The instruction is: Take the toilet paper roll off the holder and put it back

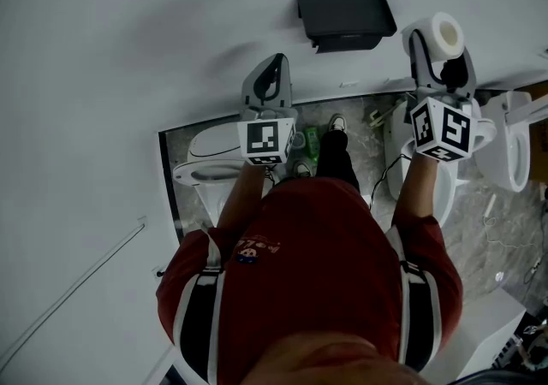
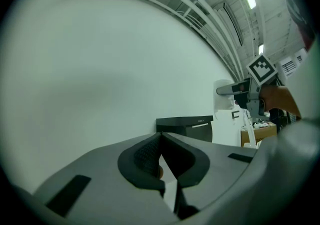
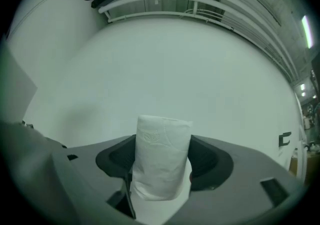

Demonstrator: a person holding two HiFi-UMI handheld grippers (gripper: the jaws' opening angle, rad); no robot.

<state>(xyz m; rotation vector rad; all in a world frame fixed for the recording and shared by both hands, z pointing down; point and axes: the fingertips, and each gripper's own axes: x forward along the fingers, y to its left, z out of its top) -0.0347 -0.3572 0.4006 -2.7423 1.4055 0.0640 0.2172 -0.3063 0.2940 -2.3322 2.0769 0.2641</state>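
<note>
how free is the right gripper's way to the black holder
Probably free, yes: the right gripper, holding the roll, sits just right of the holder with only bare wall between.

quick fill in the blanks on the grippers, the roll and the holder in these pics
1. The right gripper is shut on the ____.
2. The left gripper is ____ and holds nothing.
3. In the head view, going side to side, the black holder lies ____ the two grippers.
Missing words: toilet paper roll; shut; between.
</note>
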